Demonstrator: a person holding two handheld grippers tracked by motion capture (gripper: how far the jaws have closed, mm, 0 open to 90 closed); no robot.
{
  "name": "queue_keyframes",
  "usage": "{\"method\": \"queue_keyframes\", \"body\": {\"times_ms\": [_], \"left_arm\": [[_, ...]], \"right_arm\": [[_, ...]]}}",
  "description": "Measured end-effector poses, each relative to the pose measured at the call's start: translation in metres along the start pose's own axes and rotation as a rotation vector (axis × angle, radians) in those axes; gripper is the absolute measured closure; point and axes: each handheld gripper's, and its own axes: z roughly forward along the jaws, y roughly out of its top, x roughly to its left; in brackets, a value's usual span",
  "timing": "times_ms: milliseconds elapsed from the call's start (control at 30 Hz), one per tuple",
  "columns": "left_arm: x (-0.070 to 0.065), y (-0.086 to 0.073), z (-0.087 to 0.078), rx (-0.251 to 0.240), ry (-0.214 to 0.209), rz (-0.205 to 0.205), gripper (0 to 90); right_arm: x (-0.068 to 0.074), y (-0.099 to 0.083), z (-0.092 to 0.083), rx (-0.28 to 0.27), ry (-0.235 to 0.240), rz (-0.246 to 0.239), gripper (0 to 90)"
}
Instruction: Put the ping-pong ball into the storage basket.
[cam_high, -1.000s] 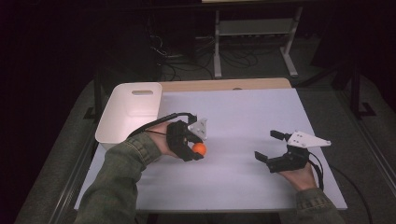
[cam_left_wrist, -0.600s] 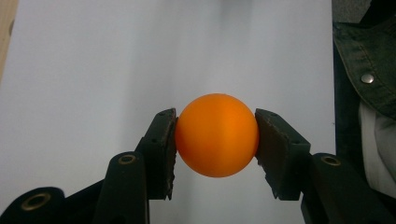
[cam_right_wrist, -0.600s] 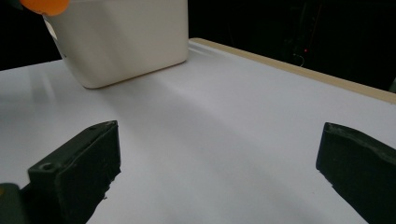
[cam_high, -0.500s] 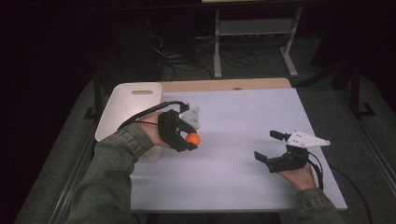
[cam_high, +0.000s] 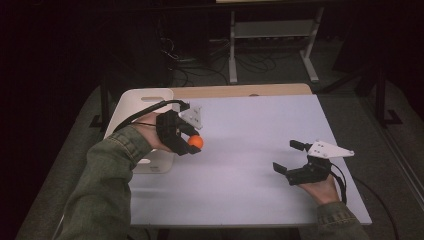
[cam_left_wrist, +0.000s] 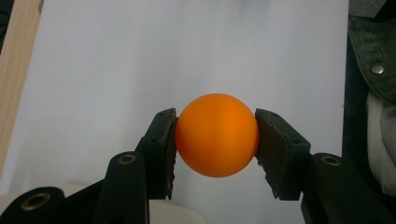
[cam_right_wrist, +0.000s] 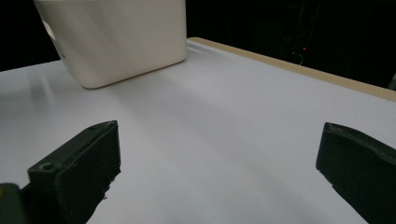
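- High view: the left gripper (cam_high: 192, 145) holds a small orange ball (cam_high: 195, 142) between its jaws, up off the white table (cam_high: 250, 130). A white bin (cam_high: 142, 107) sits just beside this gripper, on its outer side, partly under the hand. The right gripper (cam_high: 290, 156) rests low on the table, well apart from the ball, with its jaws spread wide and nothing in them.
- Left gripper view: the orange ball (cam_left_wrist: 217, 134) sits right between the two black pads (cam_left_wrist: 164, 151), and both pads press on its sides. The white table is below it.
- Right gripper view: the two jaws stand far apart with bare table between them. The white bin (cam_right_wrist: 116, 37) stands ahead of them, off to one side.
- Step in hand: I think the ball is being carried to the bin. Next, the left gripper needs to get the ball over the bin's open top, then let its jaws go wide so the ball drops in.
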Motion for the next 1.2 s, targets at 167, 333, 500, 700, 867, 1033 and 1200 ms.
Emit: {"method": "queue_keyframes", "body": {"times_ms": [167, 333, 500, 700, 867, 1033, 1200], "left_arm": [[0.005, -0.008, -0.013, -0.022, 0.010, -0.015, 50.7], [0.010, -0.013, -0.021, -0.027, 0.017, -0.022, 50.7], [0.017, -0.016, -0.030, -0.014, 0.019, -0.024, 50.6], [0.021, -0.019, -0.040, -0.020, 0.029, -0.026, 50.6], [0.026, -0.023, -0.049, -0.019, 0.039, -0.029, 50.6], [0.031, -0.025, -0.055, -0.019, 0.037, -0.032, 50.6], [0.036, -0.029, -0.055, 0.026, 0.040, -0.033, 50.6]], "right_arm": [[0.000, 0.000, 0.000, 0.002, 0.001, 0.001, 0.0], [0.000, 0.000, 0.000, 0.003, -0.001, 0.000, 0.0], [0.000, -0.001, 0.000, 0.006, -0.003, 0.000, 0.0], [0.000, -0.001, 0.000, 0.005, -0.002, 0.001, 0.0], [-0.001, -0.001, 0.000, 0.006, -0.004, 0.001, 0.0], [-0.001, -0.001, 0.000, 0.006, -0.004, 0.001, 0.0], [-0.001, -0.001, 0.000, 0.007, -0.004, 0.001, 0.0]]}}
